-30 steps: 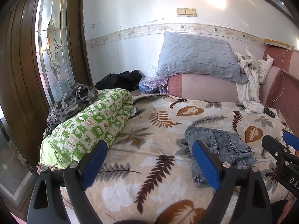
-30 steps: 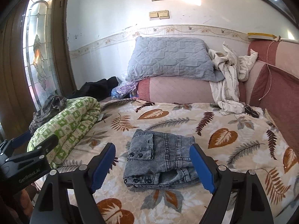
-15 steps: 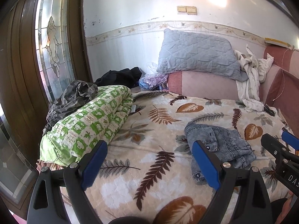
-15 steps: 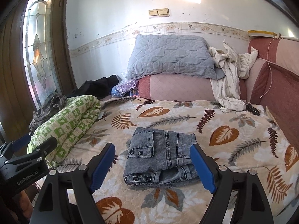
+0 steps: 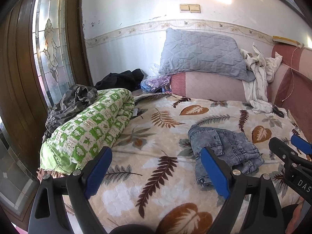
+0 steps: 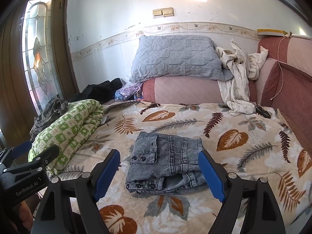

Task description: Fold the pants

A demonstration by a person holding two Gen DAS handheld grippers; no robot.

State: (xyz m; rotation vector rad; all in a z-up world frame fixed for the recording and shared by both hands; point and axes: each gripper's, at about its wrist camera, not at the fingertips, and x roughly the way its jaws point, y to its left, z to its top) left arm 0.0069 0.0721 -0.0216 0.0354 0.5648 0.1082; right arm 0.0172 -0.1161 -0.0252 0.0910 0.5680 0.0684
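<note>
From your left wrist camera, your left gripper [image 5: 156, 167] stood with its blue-padded jaws spread wide and nothing between them, poised above the cream bedspread printed with brown and grey leaves [image 5: 156, 142]. The folded grey washed-denim pants [image 5: 224, 146] lay on that bedspread to the right of the gap, partly hidden behind the right-hand blue pad, which did not appear to touch them. At the far right edge you could see part of your right gripper [image 5: 292, 152], black with a blue pad. To the left lay a rolled green-and-white patterned quilt [image 5: 87, 132] with a dark camouflage garment [image 5: 72, 101] bunched beside it, near the wooden door with its stained-glass panel [image 5: 50, 44]. At the back, a grey quilted pillow [image 5: 200, 52] sat on the pink padded headboard [image 5: 210, 85], with a crumpled white cloth [image 5: 257, 78] draped over the corner. From your right wrist camera, your right gripper [image 6: 159, 173] was likewise released, jaws wide apart and gripping nothing. The pants [image 6: 165, 161] lay in a compact rectangle on the bedspread [image 6: 243, 156], framed in the gap between the two blue pads, with the pocket flap and dark buttons facing up at the left; the right-hand pad overlapped their edge in the picture, contact unclear. Your left gripper [image 6: 29, 159] showed at the lower left, in front of the green quilt [image 6: 72, 130].
</note>
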